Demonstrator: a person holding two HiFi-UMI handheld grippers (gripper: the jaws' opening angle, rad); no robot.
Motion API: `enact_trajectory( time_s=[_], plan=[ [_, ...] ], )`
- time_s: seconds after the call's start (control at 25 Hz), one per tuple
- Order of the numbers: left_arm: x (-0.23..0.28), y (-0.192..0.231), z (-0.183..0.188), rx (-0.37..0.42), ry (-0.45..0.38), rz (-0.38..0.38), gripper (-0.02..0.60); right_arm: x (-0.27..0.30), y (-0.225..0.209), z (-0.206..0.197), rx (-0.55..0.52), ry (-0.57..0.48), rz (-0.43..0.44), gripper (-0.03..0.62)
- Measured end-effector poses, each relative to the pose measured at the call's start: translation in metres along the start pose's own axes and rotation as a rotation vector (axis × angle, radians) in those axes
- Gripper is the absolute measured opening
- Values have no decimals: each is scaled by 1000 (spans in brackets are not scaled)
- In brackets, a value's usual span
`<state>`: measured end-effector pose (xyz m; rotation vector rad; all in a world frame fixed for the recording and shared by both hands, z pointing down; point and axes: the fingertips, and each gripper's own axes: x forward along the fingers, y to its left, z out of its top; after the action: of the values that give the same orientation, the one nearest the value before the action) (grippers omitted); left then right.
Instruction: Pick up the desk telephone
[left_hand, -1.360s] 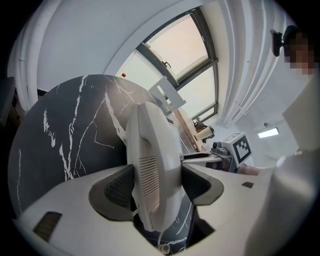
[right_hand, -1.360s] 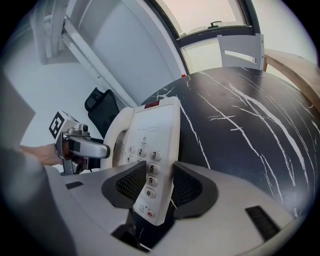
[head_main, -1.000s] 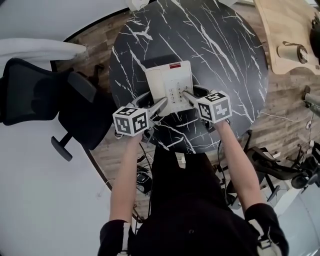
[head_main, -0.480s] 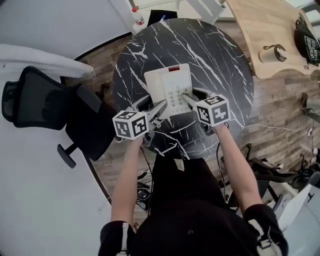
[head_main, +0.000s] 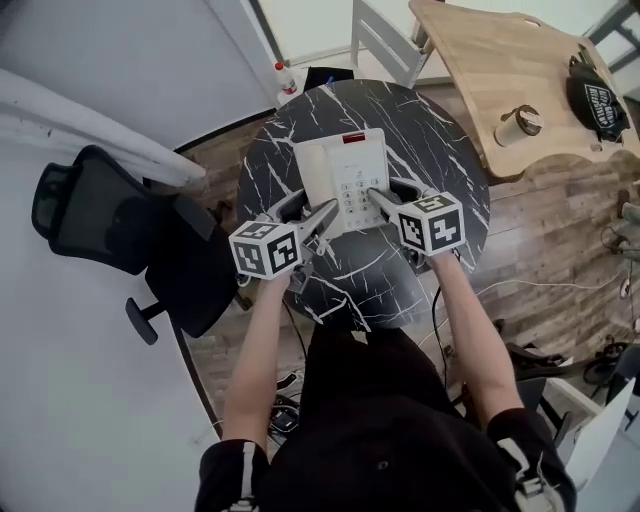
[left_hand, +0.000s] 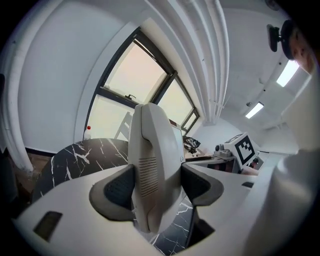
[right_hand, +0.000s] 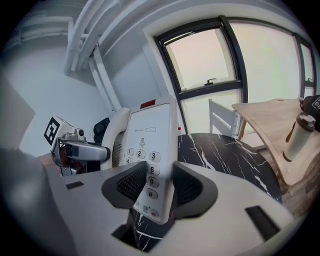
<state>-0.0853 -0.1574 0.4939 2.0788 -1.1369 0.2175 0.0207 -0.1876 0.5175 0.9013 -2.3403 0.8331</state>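
Both grippers hold the white desk telephone (head_main: 343, 178) up off the black marble round table (head_main: 440, 150). My left gripper (head_main: 312, 216) is shut on the phone's left side, where the handset (left_hand: 152, 165) fills the space between its pads. On the other side, my right gripper (head_main: 383, 200) is shut on the keypad edge (right_hand: 150, 150), with the number keys showing between its jaws. Seen from the right gripper view, the table top (right_hand: 225, 150) lies below and behind the phone.
A black office chair (head_main: 110, 215) stands left of the table. A wooden desk (head_main: 490, 60) at the upper right carries a cup (head_main: 520, 122) and a dark cap (head_main: 595, 100). A white chair (head_main: 385, 40) and a small bottle (head_main: 283, 75) sit behind the table.
Both grippers have risen together with the telephone between them. The table now looks smaller and farther below, and more of the room shows around it.
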Motion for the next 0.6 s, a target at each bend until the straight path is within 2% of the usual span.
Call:
enact_trajectory(
  time_s=[0.6],
  plan=[
    [-35,-73,83,186,-172,20,304,-75,18,83,-106,-224,22,181]
  ],
)
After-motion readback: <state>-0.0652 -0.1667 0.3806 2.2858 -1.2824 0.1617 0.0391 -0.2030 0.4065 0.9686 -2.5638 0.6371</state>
